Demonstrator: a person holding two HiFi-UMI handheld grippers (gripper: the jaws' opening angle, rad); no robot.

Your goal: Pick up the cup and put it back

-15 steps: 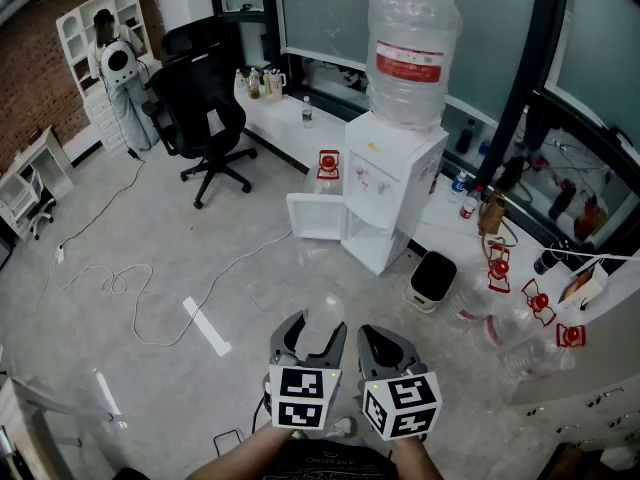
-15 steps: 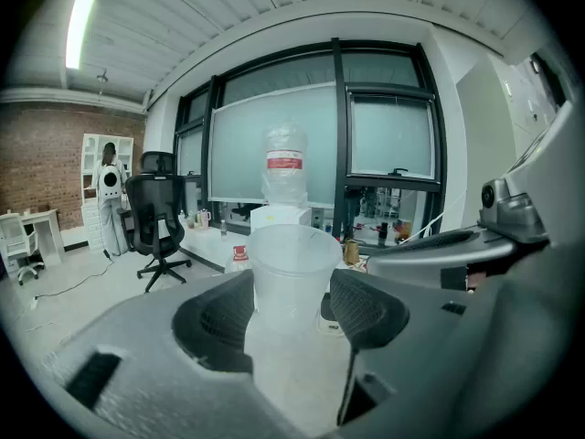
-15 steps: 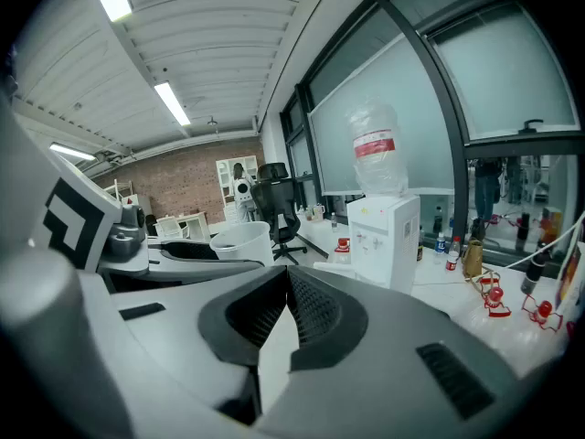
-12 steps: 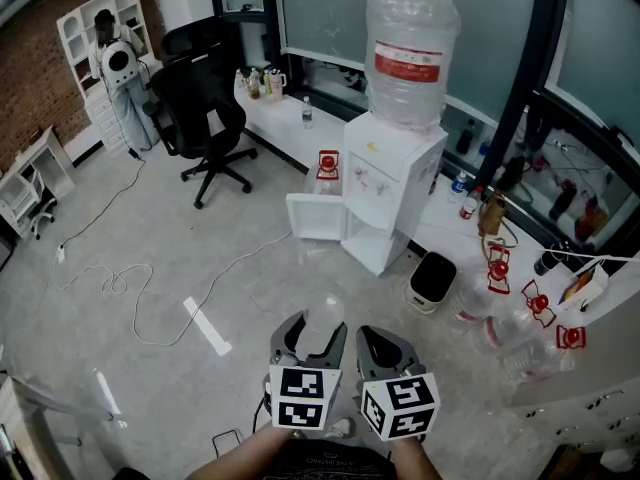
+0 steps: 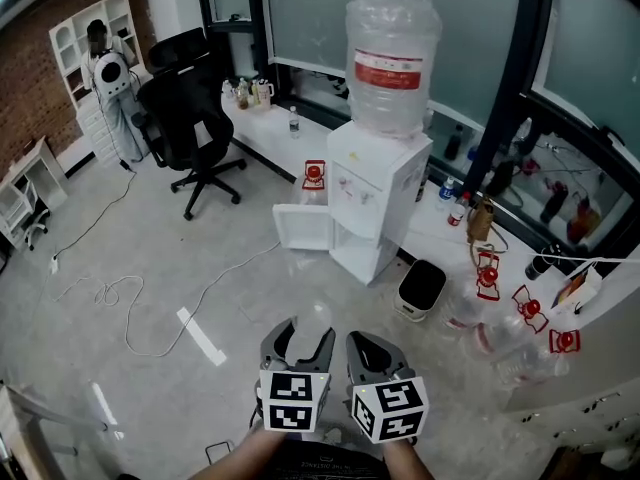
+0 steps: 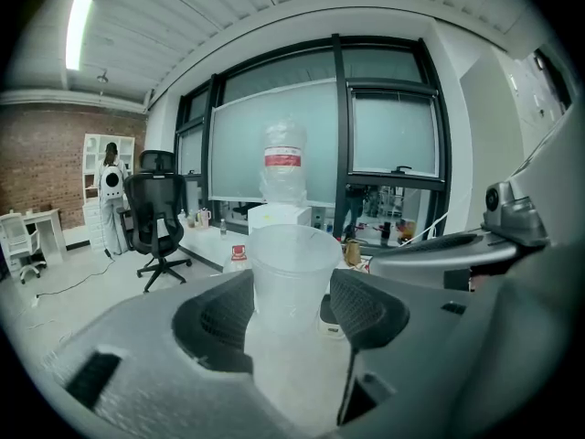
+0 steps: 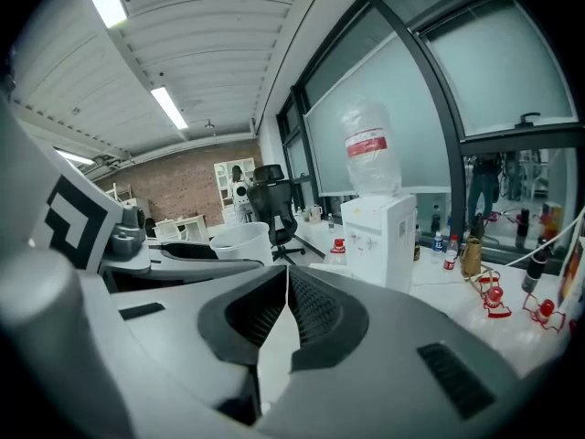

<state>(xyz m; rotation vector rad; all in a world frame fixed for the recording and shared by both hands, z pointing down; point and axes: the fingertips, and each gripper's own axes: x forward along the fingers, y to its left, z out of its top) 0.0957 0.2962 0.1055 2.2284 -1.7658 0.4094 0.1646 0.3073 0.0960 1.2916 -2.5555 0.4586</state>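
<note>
Shifted since half a second ago: the white water dispenser [image 5: 375, 193] and the black swivel office chair [image 5: 190, 118] sit further left in the head view, and both grippers sit lower. The left gripper [image 5: 300, 336] clamps the clear, thin-walled plastic cup [image 6: 292, 277] between its ribbed pads — jaws wide, cup upright, carried in the air above the pale, glossy floor [image 5: 160, 228]. The right gripper [image 5: 376, 352] is just beside it, jaws drawn together on nothing. Open floor lies ahead and left, crossed by a looping white cable [image 5: 105, 293] — the dispenser's lower door [image 5: 300, 228] hangs open.
</note>
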